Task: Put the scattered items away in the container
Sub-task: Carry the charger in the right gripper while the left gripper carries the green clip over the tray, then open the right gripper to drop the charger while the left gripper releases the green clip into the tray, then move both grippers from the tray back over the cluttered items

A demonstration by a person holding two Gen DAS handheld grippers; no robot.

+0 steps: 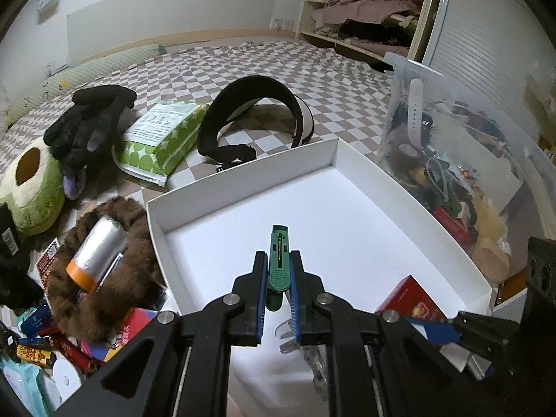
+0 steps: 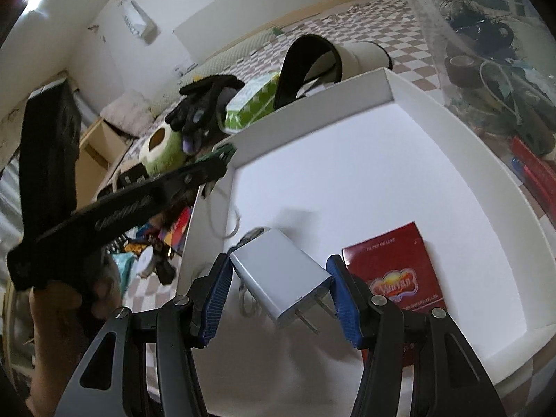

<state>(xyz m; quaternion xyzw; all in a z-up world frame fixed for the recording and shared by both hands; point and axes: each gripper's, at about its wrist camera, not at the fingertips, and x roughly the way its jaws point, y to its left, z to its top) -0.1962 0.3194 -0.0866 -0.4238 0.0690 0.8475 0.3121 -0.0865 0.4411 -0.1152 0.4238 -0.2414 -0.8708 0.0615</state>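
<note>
The left tongs (image 1: 278, 285) pinch a green clip (image 1: 279, 260) over the white box (image 1: 399, 187) at frame centre; the right tongs (image 2: 278, 278), half open, clasp a charger (image 2: 278, 274) whose cable could snag the box's rim and spill out.

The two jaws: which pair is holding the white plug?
The right gripper grips the white plug over the white box; the left gripper pinches a green clip.
</note>
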